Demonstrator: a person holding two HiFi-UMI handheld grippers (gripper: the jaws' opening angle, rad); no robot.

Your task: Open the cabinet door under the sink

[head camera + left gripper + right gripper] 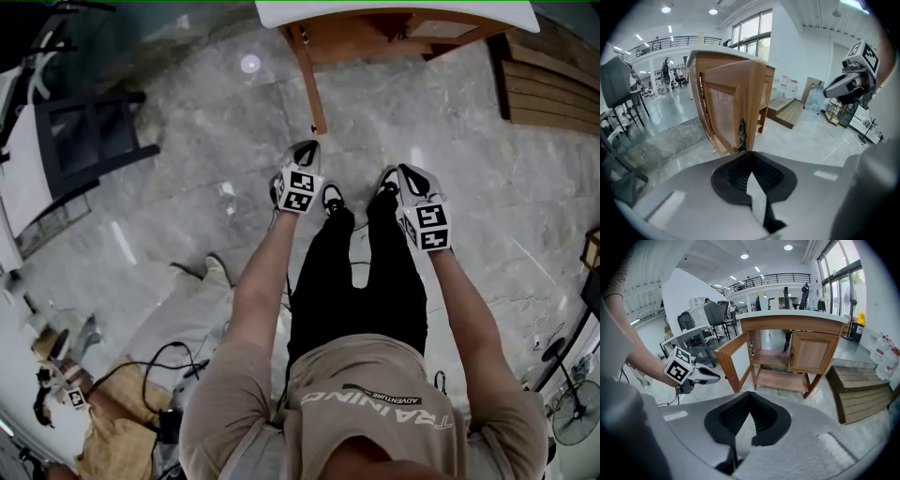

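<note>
A wooden sink cabinet (375,37) with a white top stands on the floor in front of me. Its left door (733,357) is swung open, showing two shelves; the right door (813,352) is closed. In the left gripper view the open door (729,108) faces me edge-on, with a dark metal handle (741,133). My left gripper (307,148) is shut, holds nothing and hovers close to the door's outer edge. My right gripper (394,171) is also shut and empty, held level with the left, short of the cabinet.
A stack of wooden pallets (553,80) lies right of the cabinet. A black chair (89,141) stands at left. Cables and another person (122,412) are on the floor at lower left, and a fan (574,412) at lower right. The floor is grey marble.
</note>
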